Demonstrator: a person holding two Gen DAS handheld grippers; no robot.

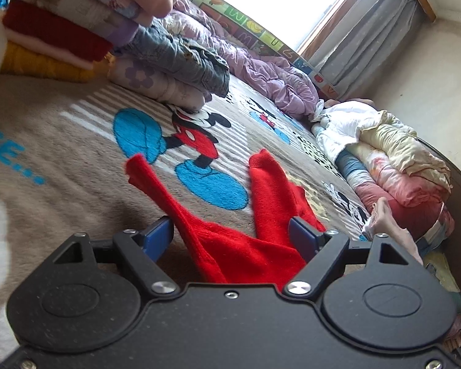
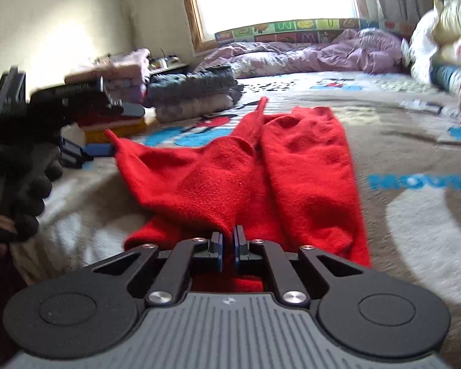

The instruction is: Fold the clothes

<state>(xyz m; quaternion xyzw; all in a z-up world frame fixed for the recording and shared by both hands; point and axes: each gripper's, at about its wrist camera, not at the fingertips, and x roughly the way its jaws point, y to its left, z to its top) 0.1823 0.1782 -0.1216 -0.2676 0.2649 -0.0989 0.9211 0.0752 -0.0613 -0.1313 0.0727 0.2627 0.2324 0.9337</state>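
Observation:
A red fleece garment [image 1: 273, 190] [image 2: 307, 166] lies spread on the Mickey Mouse blanket [image 1: 61, 141] [image 2: 399, 141] that covers the bed. My right gripper [image 2: 229, 240] is shut on the garment's near edge, and red cloth shows between its blue pads. My left gripper [image 1: 230, 236] is open wide, with a fold of the garment running between its blue fingers [image 1: 158, 235]. Neither pad presses on it. In the right wrist view the left gripper [image 2: 86, 150] sits at the left, beside the garment's raised left corner.
Stacks of folded clothes [image 1: 61, 30] [image 2: 116, 73] and folded jeans [image 1: 181, 55] [image 2: 196, 86] stand at the far left of the bed. A crumpled purple duvet [image 1: 261, 61] [image 2: 307, 52] lies under the window. Rolled bedding [image 1: 399, 160] lines the right side.

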